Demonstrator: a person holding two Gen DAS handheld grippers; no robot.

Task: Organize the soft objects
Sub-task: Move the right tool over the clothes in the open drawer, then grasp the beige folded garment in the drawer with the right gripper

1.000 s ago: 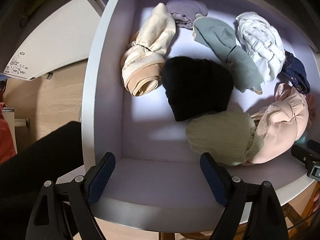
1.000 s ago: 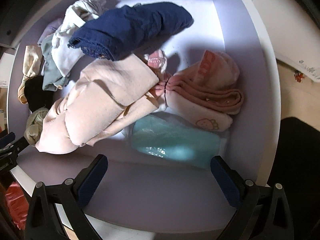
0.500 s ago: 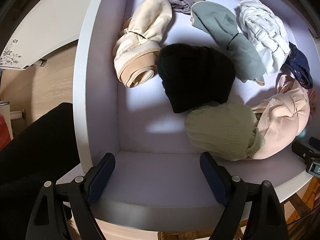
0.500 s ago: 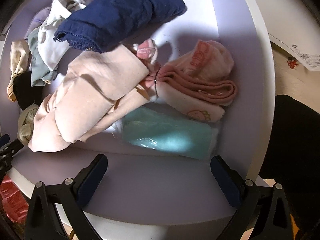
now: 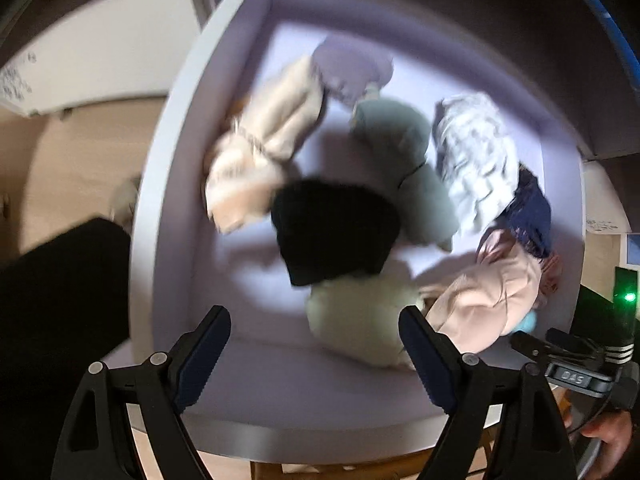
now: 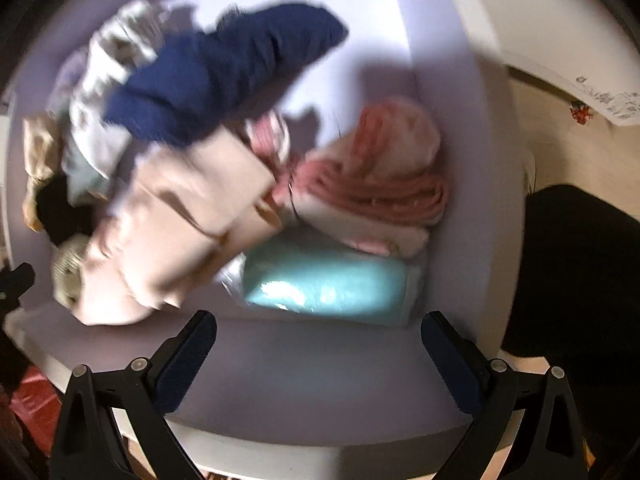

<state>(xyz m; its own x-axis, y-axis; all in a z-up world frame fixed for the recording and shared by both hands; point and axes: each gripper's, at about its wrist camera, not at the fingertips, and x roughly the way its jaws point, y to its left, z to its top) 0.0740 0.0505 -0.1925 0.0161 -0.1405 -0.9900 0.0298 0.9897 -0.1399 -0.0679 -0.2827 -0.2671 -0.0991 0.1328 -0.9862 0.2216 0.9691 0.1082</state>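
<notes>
A pale lilac drawer [image 5: 160,184] holds several rolled soft items. In the left wrist view I see a cream roll [image 5: 260,148], a black knit [image 5: 336,232], a pale green knit [image 5: 356,320], a grey-green roll [image 5: 412,168], a white piece [image 5: 476,160] and a pink garment [image 5: 496,300]. The right wrist view shows a navy piece [image 6: 224,72], the pink garment [image 6: 192,216], a pink towel roll [image 6: 384,184] and a teal pack [image 6: 328,284]. My left gripper [image 5: 314,344] and right gripper [image 6: 318,344] are both open and empty above the drawer's front edge. Both views are blurred.
The drawer's front wall [image 6: 304,376] lies under both grippers. A white cabinet panel [image 5: 92,64] stands to the left, with wooden floor [image 5: 64,168] below it. The person's dark clothing [image 6: 580,280] is at the right of the right wrist view. The right gripper's body [image 5: 576,364] shows at the left view's edge.
Both grippers have pulled back and up from the drawer, so its contents look smaller and blurred. Nothing in the drawer has moved. Both grippers stay open.
</notes>
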